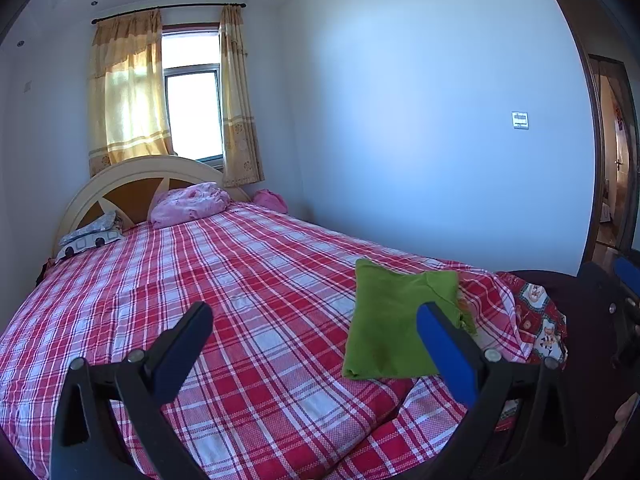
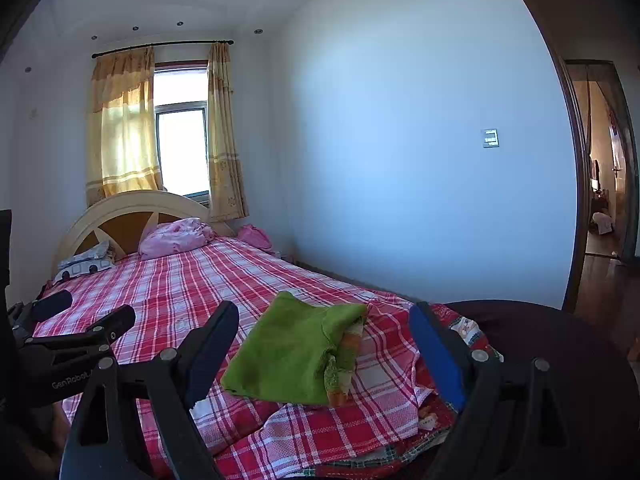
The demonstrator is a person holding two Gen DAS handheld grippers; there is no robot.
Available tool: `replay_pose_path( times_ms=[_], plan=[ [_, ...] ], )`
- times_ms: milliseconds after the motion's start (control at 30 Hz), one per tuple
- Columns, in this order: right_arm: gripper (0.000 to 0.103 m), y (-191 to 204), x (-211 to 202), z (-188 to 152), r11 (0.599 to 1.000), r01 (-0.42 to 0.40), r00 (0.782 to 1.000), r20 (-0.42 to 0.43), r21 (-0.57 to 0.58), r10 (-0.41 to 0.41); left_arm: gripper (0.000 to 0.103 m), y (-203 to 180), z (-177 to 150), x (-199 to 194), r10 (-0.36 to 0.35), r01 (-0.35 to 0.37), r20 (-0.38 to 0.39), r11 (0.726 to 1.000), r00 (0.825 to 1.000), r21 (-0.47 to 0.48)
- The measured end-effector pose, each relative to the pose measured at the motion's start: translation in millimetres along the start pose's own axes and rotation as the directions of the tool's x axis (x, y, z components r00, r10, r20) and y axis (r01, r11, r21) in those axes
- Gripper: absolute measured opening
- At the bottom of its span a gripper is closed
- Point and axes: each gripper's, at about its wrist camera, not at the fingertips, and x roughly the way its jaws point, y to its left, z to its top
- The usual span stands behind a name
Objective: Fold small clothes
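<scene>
left fingers [image 1: 314, 316] spread, empty | right fingers [image 2: 324, 318] spread, empty | folded green garment [image 2: 294, 354] on bed [image 1: 240, 280]

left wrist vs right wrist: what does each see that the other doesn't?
Left wrist only: its own open left hand-held gripper, nothing between its fingers.

Right wrist only: the open right hand-held gripper framing the cloth, and the cloth's orange-patterned edge.

Both: folded green cloth lying free on the plaid bedsheet, pink bundle by the headboard.
</scene>
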Motion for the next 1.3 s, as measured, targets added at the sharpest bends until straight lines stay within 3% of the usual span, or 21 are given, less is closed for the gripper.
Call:
replay_pose_path(
  times_ms=[600, 1300],
  plan=[
    [0.088, 0, 12, -4, 1.0, -0.007, 1.0, -0.028, 0.008, 0.007, 0.103, -2, -2, 4, 0.053, -0.052, -0.027, 0.998, 0.998, 0.028],
    [0.088, 1, 20, -9, 1.0, -0.006, 0.999, -0.05, 0.002, 0.007, 0.103, 3, -3, 6, 0.049, -0.047, -0.048, 0.999, 0.998, 0.027]
  ],
)
